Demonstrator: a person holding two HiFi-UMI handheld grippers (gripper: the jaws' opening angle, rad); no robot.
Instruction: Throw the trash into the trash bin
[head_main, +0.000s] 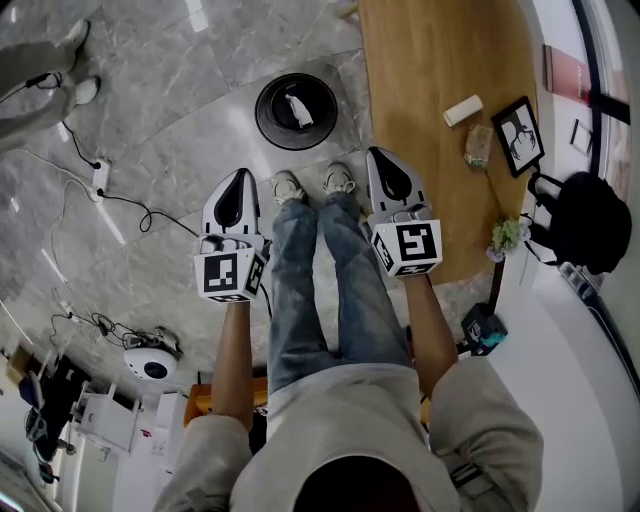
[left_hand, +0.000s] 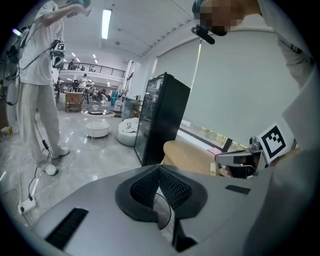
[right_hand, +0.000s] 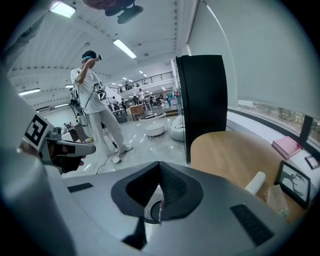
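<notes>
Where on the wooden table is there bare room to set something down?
Bare: the wooden table past the white roll, and the strip along its floor-side edge. Crowded: the wall side, with the roll, crumpled plastic, picture frame and flowers.

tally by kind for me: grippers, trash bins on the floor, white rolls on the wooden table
grippers: 2 (left gripper, right gripper)
trash bin: 1
white roll: 1
total: 4
</notes>
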